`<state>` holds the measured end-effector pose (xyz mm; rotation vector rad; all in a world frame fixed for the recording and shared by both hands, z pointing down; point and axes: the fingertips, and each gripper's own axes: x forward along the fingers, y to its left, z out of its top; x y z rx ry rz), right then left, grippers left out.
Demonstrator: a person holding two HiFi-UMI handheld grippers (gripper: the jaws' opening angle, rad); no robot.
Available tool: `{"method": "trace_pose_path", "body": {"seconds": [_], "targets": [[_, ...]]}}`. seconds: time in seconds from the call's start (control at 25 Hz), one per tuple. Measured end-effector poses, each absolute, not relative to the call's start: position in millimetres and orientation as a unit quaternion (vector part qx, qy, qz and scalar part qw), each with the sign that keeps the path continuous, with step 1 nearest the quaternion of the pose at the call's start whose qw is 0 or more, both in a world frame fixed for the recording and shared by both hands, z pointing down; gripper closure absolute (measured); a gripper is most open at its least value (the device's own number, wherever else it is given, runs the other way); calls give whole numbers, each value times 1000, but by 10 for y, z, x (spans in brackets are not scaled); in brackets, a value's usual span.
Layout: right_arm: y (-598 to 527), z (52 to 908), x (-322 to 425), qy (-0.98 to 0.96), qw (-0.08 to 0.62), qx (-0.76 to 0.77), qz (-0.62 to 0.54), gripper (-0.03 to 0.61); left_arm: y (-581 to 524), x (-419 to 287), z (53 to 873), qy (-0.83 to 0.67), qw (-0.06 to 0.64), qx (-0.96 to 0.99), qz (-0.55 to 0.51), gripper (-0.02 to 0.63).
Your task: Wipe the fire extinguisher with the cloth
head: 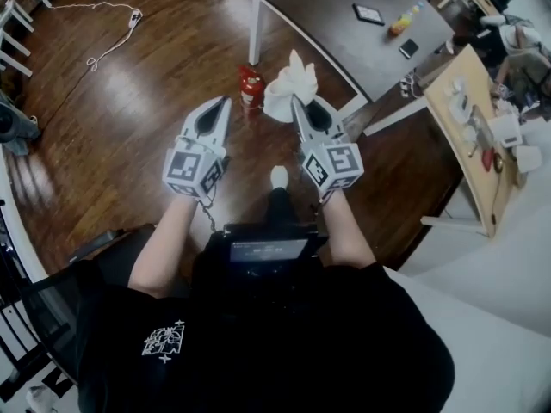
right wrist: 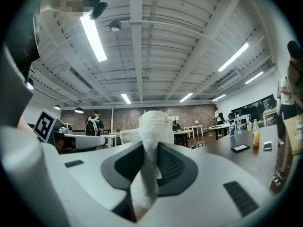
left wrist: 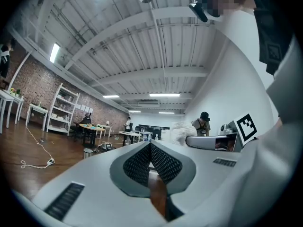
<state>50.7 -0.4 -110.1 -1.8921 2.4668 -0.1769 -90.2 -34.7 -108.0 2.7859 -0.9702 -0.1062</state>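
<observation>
Beyond the tongs' tips, on the floor [head: 129,119], stands the fire extinguisher [head: 250,87] — apparently upright. Cloth [head: 291,80] sits clamped in the right tongs [head: 296,103]; the left tongs [head: 225,100] are closed, empty. Bring it broadside onto the body, pressing lightly.

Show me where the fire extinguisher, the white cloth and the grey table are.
fire extinguisher [head: 250,90]: head view, on its red body.
cloth [head: 288,87]: head view, on the bunched white middle.
table [head: 331,28]: head view, on the bare grey top.

Head view downward; gripper views upward-forward.
</observation>
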Motion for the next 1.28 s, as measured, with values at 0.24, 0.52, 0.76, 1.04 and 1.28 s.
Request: {"method": "trace_pose_path", "body": {"seconds": [0.24,0.52,0.76,1.04,1.28], "targets": [[-776,-233,1079,806,16,-590,-46,485,-952,-413,-130,-339,90,936,-28,612],[-1417,1528,1407,832,24,-553,-25,483,-1322,-107,1556,-348,85,932,-51,612],[-1987,3081,1572,841,11,-540,-5,483,-1583,37,2983,-359,74,928,-65,612],[-2295,4162,1505,846,19,-533,-16,483,-1642,50,3982,-365,88,923,-80,612],[-2615,4482,1279,854,4,-521,-5,483,-1498,-54,4309,-376,98,918,-76,612]]}}
